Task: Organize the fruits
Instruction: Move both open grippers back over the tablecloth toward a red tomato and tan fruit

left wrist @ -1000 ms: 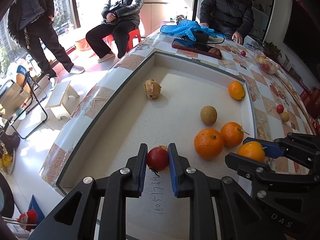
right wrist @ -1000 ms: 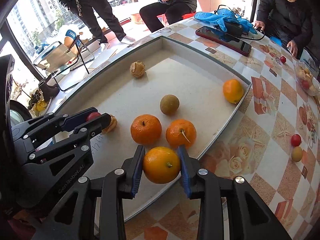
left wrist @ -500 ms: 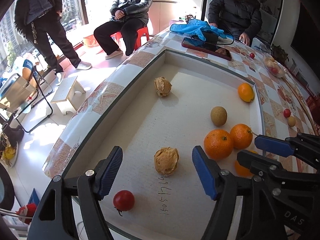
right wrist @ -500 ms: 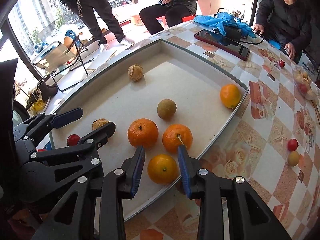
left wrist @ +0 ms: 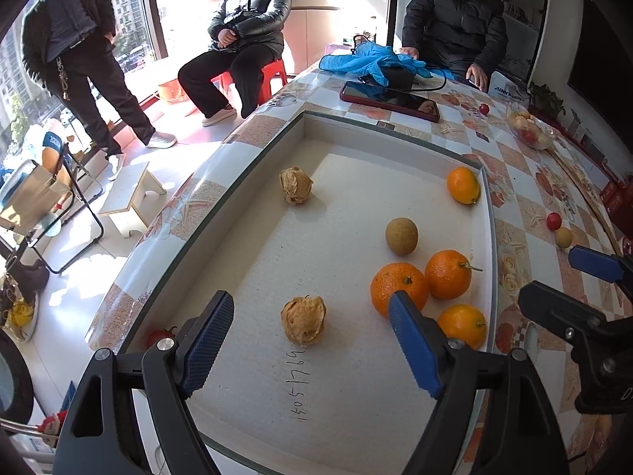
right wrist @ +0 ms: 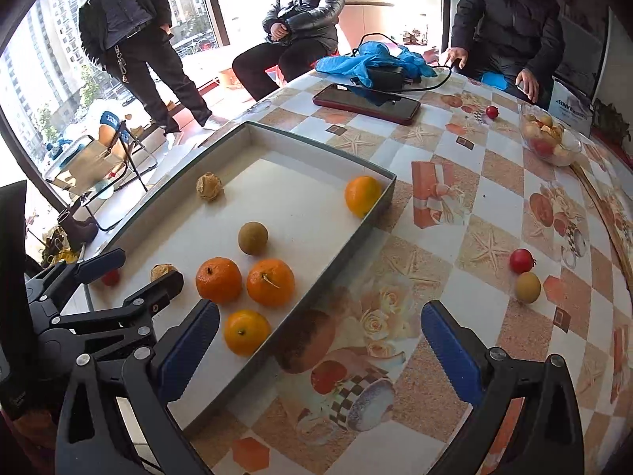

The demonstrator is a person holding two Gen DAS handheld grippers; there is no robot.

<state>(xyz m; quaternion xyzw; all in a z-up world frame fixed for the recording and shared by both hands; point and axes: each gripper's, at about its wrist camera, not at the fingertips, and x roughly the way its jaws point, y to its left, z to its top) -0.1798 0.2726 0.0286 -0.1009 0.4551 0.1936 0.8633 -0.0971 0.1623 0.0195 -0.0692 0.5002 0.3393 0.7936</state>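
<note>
Because both of my hand-held grippers have just been opening with nothing left between their pads, each piece of fruit now lies free inside the shallow white tray where I want the fruit gathered. My left hand-held gripper stands wide open over the near end of the tray, and only the papery brown husked fruit shows in the gap, resting on the tray floor and untouched by either pad. The small red fruit lies off to the left against the tray wall, partly hidden behind the left finger. My right hand-held gripper is spread as wide as it goes and holds nothing; it points across the tray's near right wall, with the smooth orange lying just inside that wall, near the left pad but apart from it. That orange sits close to the two larger oranges, so like fruit is grouped with like, I judge. A brown round fruit lies just beyond them, and another orange rests in the far right corner. Out on the patterned surface, a red fruit and a yellow one touch each other, well apart from the tray; I take them as still to be brought in.
</note>
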